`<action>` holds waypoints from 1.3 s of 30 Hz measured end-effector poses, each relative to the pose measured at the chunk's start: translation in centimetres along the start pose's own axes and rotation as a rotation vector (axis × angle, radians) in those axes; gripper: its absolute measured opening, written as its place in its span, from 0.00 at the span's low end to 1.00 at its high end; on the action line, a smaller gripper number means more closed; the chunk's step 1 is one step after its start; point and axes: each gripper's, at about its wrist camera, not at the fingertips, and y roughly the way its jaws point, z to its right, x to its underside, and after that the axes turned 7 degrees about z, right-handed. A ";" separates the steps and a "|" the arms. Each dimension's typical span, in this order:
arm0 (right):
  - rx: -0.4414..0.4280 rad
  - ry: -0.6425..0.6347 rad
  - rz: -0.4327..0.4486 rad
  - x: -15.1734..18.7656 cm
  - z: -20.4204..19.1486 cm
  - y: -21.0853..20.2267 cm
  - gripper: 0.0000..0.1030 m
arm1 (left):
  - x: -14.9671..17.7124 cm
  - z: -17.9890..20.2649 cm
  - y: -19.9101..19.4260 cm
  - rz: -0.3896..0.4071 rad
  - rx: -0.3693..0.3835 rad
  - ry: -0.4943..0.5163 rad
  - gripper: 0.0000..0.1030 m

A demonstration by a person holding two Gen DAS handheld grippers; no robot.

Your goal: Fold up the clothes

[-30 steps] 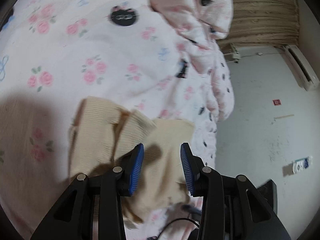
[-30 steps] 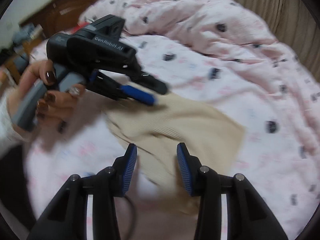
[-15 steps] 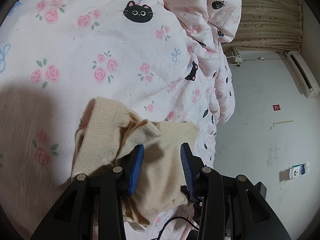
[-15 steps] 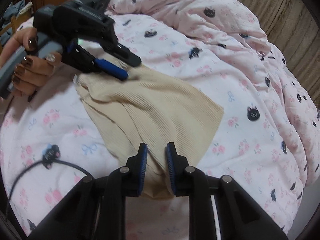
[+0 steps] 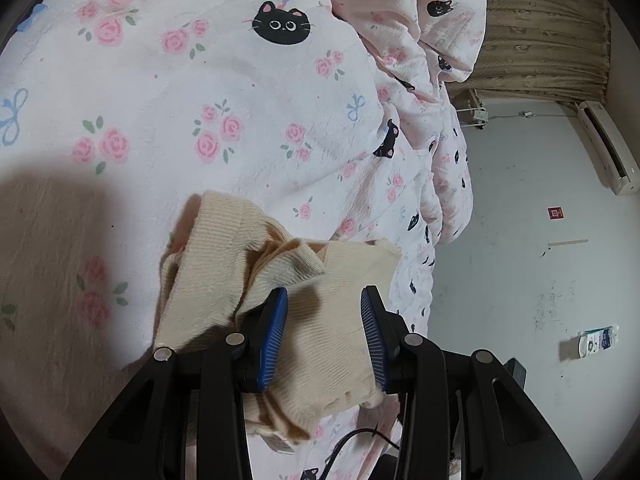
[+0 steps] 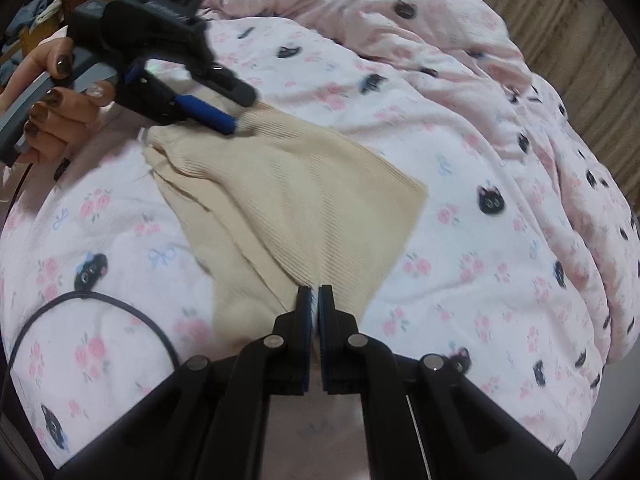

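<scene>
A: Background: we work over a pink bedspread (image 6: 460, 168) printed with roses, bows and black cat faces; a bunched quilt (image 6: 380, 12) lies along its far side. In the left wrist view we also see a pale wall (image 5: 520, 240), a beige curtain (image 5: 544, 28) and an air conditioner (image 5: 608, 148).

B: Task item: a cream ribbed knit garment (image 6: 304, 200) lies on the bedspread, partly flat, with loose folds at one end.

A: Right gripper (image 6: 315, 300): our blue-padded jaws stand almost together, pinching the near edge of the garment, which runs up between them.

B: Left gripper (image 5: 323, 320): our jaws stand wide apart above the rumpled end (image 5: 224, 264) of the garment. We cannot tell whether either pad touches the cloth.

A: In the right wrist view, a hand (image 6: 52, 108) with dark nail polish grips the left tool's handle, its blue fingertips (image 6: 208, 114) at the garment's far end.

B: A black cable (image 6: 100, 304) curves over the bedspread beside the near left edge of the garment.
</scene>
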 end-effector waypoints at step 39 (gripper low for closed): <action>-0.355 0.780 0.094 3.0 10.5 3.5 0.42 | 2.7 2.5 -0.1 -0.028 -0.134 0.168 0.33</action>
